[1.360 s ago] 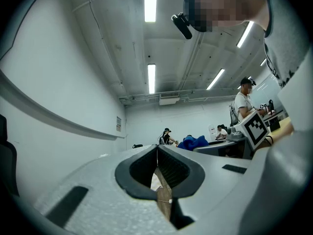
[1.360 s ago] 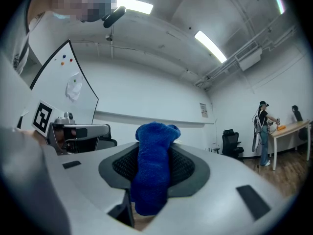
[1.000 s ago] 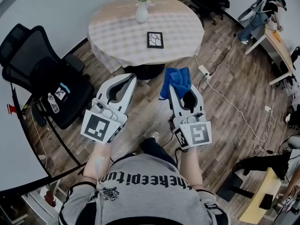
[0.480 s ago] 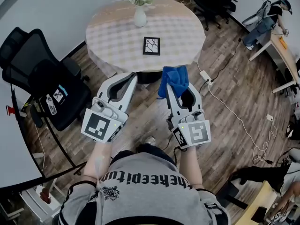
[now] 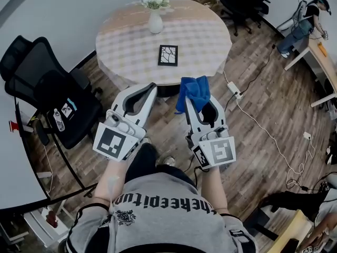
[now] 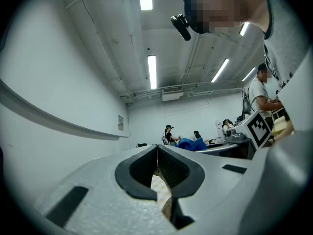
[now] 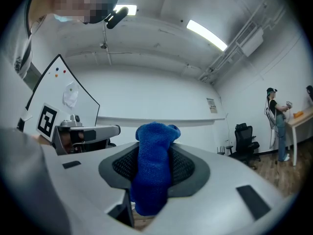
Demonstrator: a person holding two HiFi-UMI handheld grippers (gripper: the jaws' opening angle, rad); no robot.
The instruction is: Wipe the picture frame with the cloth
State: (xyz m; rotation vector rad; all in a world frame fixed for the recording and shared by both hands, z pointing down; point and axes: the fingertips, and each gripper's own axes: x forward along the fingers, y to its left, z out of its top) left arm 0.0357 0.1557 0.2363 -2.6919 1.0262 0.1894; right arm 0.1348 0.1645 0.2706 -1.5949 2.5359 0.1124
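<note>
Closer than a second ago, the round tabletop (image 5: 131,46) has slid down the head view toward the person, whose dark-trousered leg (image 5: 141,159) has come forward under the hands. A wooden floor (image 5: 253,104) spreads around it, and a black office chair (image 5: 50,96) stands at the left, apart from the tabletop. The left claw (image 5: 152,87) hangs short of the tabletop's near edge, clenched with its tips meeting and nothing between them. The right claw (image 5: 194,100) hangs just beside it, also short of that edge, grasping the blue cloth (image 5: 194,88), which bunches up past its tips. The picture frame (image 5: 168,55) lies flat on the tabletop, toward the near side and well apart from both claws. A white vase (image 5: 155,22) of pale flowers stands upright at the far side.
</note>
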